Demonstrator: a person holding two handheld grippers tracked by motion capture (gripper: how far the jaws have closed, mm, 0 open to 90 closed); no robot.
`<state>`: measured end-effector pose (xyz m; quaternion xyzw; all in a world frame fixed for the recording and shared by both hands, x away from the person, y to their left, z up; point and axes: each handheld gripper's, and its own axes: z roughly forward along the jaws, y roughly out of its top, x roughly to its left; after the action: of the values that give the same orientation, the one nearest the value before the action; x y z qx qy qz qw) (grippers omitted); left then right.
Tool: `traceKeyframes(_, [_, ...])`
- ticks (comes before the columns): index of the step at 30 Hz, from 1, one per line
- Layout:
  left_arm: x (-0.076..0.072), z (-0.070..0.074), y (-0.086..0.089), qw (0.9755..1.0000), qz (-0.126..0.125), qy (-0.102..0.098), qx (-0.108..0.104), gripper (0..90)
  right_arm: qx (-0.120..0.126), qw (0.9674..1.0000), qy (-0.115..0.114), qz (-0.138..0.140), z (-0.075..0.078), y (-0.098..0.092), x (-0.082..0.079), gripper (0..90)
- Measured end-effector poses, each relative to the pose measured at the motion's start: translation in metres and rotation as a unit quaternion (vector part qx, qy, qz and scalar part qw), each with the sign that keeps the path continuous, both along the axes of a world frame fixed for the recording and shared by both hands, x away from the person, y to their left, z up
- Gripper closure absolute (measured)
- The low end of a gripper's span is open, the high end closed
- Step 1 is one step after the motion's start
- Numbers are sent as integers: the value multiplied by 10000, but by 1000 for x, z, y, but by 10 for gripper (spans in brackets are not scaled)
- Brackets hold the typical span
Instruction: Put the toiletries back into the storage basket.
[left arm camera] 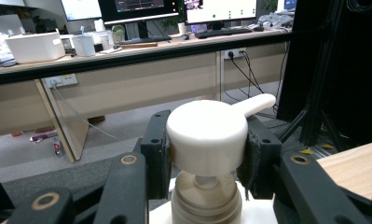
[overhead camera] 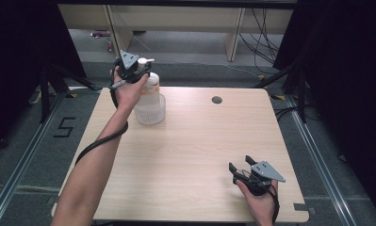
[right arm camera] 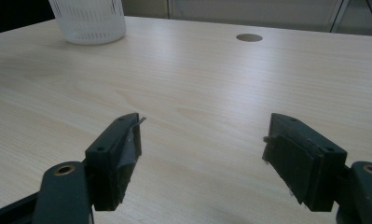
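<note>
Pump bottle [overhead camera: 150,89] standing in white basket [overhead camera: 150,113], far-left on counter [overhead camera: 200,150]. Pump head [left arm camera: 207,135] clamped by left tool [left arm camera: 207,154]. Right tool [right arm camera: 204,154] released, empty, well apart from basket. Risk: off-centre press tipping bottle, head slipping from pads.

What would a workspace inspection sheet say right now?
Surface: wooden table, round hole near far edge.
Job's things: pump bottle stands in a white basket.
Clutter: nothing seen.
Grippers: left tool shut on the pump head; right tool open, nothing between its jaws, low over the table.
Cables: a black cable runs along the left forearm.
Surroundings: desk with monitors, floor wires.
</note>
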<state>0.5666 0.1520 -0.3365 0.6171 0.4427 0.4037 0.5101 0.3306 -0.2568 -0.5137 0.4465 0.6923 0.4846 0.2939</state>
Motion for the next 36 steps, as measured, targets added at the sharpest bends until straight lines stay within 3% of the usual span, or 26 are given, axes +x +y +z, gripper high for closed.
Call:
traceKeyframes(19, [3,-18,-2,9997,2,250,58,588,85,9999,79,16,0,1,0,273])
traceKeyframes(31, [4,-24,-2,9995,-12,307,0,588,163,9998,114,-50,0,2,-1,273])
traceKeyframes(32, [4,-24,-2,9995,-19,310,3,588,22,10000,32,-38,0,1,0,273])
traceKeyframes(36, [4,-25,0,9995,26,301,-63,587,34,10000,-28,-43,0,1,0,273])
